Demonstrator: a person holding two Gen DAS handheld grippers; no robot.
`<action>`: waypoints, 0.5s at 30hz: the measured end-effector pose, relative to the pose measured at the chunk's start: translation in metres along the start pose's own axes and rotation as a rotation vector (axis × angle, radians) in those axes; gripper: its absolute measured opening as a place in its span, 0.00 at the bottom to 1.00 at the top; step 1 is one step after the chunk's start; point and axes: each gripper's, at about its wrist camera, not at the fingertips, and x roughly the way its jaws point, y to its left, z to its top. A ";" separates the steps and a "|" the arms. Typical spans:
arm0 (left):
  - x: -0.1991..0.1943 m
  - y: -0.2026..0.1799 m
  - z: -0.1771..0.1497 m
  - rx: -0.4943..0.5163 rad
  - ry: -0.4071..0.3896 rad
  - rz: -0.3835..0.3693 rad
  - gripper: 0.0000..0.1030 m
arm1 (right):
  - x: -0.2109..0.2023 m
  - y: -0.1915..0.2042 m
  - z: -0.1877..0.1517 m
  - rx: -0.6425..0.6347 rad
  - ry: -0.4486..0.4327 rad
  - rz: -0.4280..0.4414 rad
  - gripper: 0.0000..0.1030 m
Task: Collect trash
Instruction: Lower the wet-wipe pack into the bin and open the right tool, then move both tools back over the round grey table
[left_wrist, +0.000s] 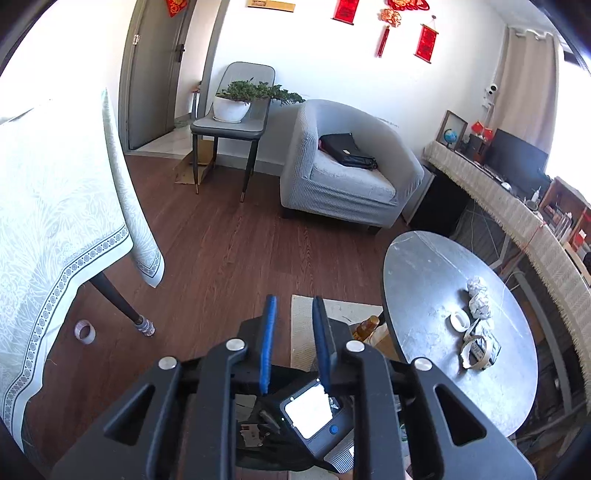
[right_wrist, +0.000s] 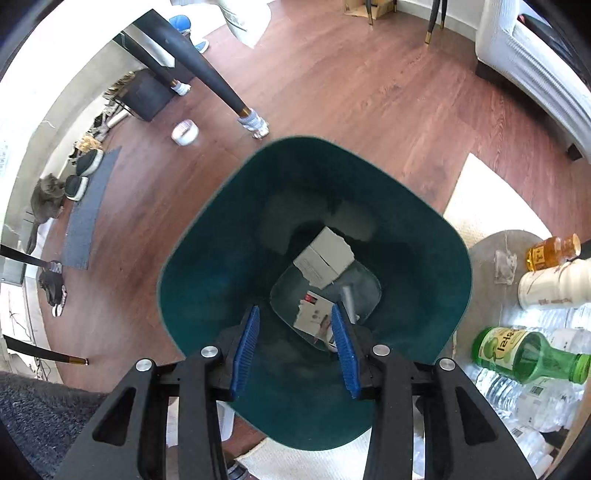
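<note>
Right gripper jaws apart, empty, over green bin, cardboard scraps inside. Left gripper jaws parted, empty; only left view shows crumpled paper on round desk, bin hidden.

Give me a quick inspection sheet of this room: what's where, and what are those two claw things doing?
Surface: round grey table, wooden floor.
Job's things: crumpled paper balls and tape rolls on the table; green bin holding torn cardboard boxes.
Clutter: tape roll on floor; bottles beside the bin.
Grippers: left gripper open, empty; right gripper open above the bin, empty.
Cables: nothing seen.
Surroundings: armchair, potted plant on a chair, tableclothed table.
</note>
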 end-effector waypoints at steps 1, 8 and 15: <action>-0.001 0.000 0.001 -0.002 -0.005 0.001 0.25 | -0.005 0.002 0.001 -0.011 -0.012 0.004 0.40; -0.006 0.003 0.008 -0.031 -0.031 0.006 0.29 | -0.056 0.025 0.004 -0.111 -0.129 -0.020 0.40; -0.013 -0.008 0.010 -0.015 -0.083 -0.002 0.34 | -0.118 0.028 -0.002 -0.146 -0.278 -0.021 0.40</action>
